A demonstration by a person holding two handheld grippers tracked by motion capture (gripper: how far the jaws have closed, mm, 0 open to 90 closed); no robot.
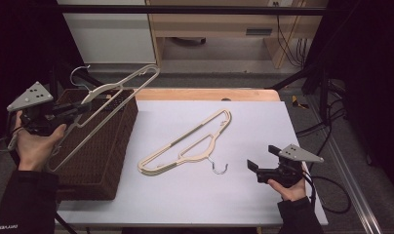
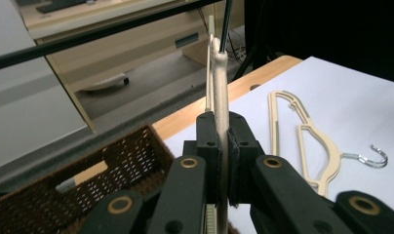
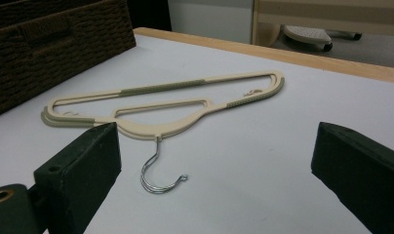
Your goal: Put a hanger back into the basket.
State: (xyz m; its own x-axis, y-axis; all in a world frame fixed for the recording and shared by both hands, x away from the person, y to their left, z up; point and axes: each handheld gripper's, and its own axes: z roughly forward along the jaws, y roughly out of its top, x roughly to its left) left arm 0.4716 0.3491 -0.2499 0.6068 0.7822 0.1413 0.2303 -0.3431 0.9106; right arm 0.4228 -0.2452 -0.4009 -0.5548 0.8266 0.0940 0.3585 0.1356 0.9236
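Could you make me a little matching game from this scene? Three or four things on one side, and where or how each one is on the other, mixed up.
Things:
1. Left claw
2. Right claw
3. Hangers on the sheet
4. Wicker basket

States or places:
A. Lying flat on the white sheet, metal hooks toward the person
B. Standing at the table's left side, dark brown
C. Shut on a cream hanger, held up over the basket
D. Open and holding nothing, low over the white sheet

Pairs: 1-C, 2-D, 3-A, 4-B
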